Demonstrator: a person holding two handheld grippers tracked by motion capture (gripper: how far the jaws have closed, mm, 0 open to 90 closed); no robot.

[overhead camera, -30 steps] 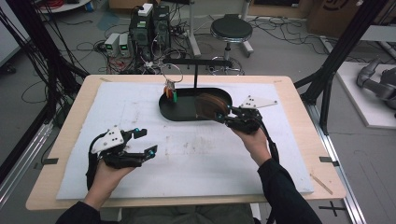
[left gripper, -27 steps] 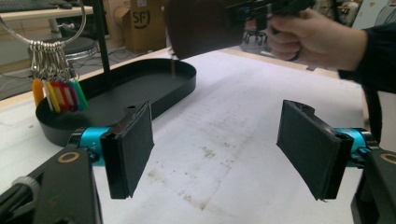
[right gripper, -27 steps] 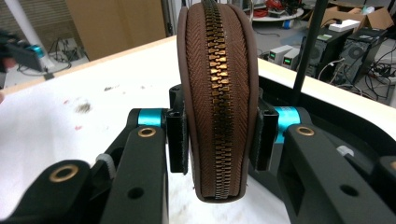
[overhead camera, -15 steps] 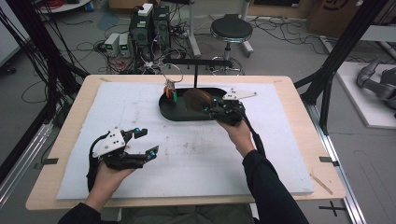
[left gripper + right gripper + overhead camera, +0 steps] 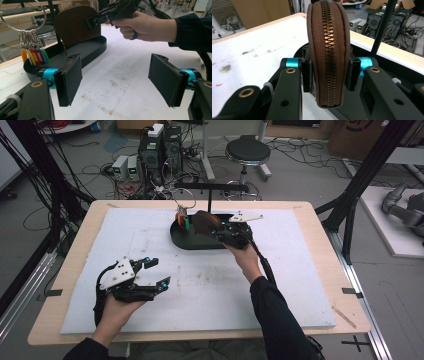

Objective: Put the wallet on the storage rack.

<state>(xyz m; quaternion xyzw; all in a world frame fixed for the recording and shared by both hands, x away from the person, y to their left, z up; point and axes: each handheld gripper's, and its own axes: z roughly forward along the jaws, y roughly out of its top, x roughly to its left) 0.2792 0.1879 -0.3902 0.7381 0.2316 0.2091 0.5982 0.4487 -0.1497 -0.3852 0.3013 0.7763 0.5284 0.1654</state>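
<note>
A brown zippered pouch (image 5: 328,50) stands on edge between the jaws of my right gripper (image 5: 328,72), which is shut on it. From above, the pouch (image 5: 203,222) is held over the black oval tray (image 5: 186,240), with the right gripper (image 5: 221,232) at its right side. A key ring with coloured tags (image 5: 183,215) hangs from the black stand at the tray's left end. My left gripper (image 5: 155,273) is open near the front left of the white mat, its pads (image 5: 68,80) wide apart with nothing between them.
A black T-shaped stand (image 5: 210,190) rises behind the tray. The white mat (image 5: 300,285) covers most of the wooden table (image 5: 320,220). Computers, cables and a stool (image 5: 245,152) stand on the floor beyond the far edge.
My right gripper has carried the pouch leftward over the tray, toward the key ring. The left gripper has stayed in place, open.
</note>
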